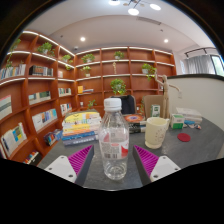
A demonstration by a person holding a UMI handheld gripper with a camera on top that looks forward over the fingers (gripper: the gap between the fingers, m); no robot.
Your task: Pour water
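Two vessels: a clear plastic water bottle [114, 128] and a pale cup [156, 132] stand upright on the dark grey tabletop [195, 145], the pair the pouring needs.
Bottle position: just ahead of the fingers and centred on the gap between them, so a straight advance would bring both pads to its sides.
Bottle state: white cap on, label band around the middle; the water level cannot be read. Judged from this, the cap would have to come off before anything pours.
Cup position: beside the bottle on its right and slightly farther back, near but not touching, close enough that a tilt of the bottle could reach its mouth.
Hand-held gripper [112, 160]: fingers spread wide apart and holding nothing; the magenta pads [80, 158] face each other with the bottle's base showing beyond them, and a gap at each side.
Step in hand: by my reading, the approach to grasp the bottle; no pouring has begun.
Risk: the bottle is tall and narrow, so a low or off-centre pinch could tip it toward the cup.
Clutter: a stack of colourful books [81, 124] lies left of the bottle, and small items [184, 121] lie past the cup.
Surroundings: wooden bookshelves [40, 85] with plants line the room behind.
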